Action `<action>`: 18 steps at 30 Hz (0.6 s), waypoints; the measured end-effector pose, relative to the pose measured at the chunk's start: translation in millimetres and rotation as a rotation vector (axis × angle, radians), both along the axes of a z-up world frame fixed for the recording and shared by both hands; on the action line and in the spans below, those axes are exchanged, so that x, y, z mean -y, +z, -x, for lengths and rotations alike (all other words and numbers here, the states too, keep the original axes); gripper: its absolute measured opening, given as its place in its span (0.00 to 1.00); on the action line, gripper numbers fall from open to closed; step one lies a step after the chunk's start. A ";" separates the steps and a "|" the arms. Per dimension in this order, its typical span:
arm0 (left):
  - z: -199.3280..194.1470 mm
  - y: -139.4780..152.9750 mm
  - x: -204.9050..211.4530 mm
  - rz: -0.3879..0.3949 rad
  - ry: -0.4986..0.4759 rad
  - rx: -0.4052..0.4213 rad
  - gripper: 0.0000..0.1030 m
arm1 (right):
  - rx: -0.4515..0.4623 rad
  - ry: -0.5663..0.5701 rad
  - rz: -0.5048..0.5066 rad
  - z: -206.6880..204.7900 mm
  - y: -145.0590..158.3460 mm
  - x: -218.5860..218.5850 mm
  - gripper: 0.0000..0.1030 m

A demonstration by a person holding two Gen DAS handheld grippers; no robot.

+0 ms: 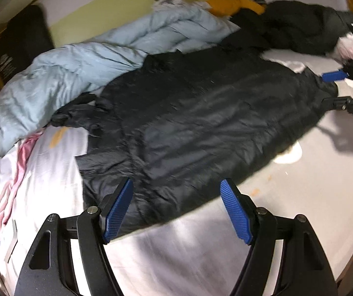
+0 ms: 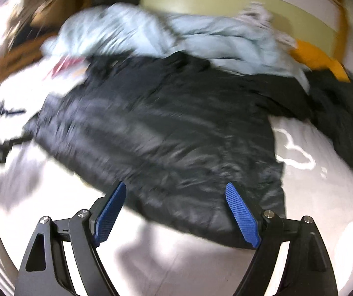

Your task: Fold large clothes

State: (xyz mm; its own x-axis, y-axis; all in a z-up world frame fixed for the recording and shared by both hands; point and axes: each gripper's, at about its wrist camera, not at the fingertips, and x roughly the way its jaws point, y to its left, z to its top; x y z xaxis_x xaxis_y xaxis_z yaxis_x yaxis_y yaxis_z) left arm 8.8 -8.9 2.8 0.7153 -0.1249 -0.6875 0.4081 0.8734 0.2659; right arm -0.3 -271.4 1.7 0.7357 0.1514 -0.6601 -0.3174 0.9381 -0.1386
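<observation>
A large black padded jacket (image 1: pixel 196 118) lies spread flat on the white bed sheet (image 1: pixel 176 254). It also shows in the right wrist view (image 2: pixel 166 133), blurred. My left gripper (image 1: pixel 176 185) is open and empty, just above the jacket's near hem. My right gripper (image 2: pixel 176 187) is open and empty over another edge of the jacket. The right gripper also shows in the left wrist view (image 1: pixel 334 88) at the jacket's far right corner, with its blue pad (image 1: pixel 335 76) in sight.
A crumpled light blue duvet (image 1: pixel 82 74) lies behind the jacket. More dark clothes (image 1: pixel 297 24) and an orange item (image 1: pixel 233 5) are piled at the back right. A pink cloth (image 1: pixel 21 162) lies at the left. A yellow-green headboard (image 1: pixel 117 7) runs along the back.
</observation>
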 end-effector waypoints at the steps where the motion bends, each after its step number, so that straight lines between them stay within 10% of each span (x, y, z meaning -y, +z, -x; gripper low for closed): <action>1: 0.5 -1.7 1.4 -0.011 -0.011 -0.008 0.70 | 0.004 0.024 0.048 3.4 -3.5 -8.2 0.82; 18: -11.8 -39.8 6.9 -0.163 0.025 -0.071 0.70 | -0.027 0.027 0.254 3.0 -34.6 -34.1 0.82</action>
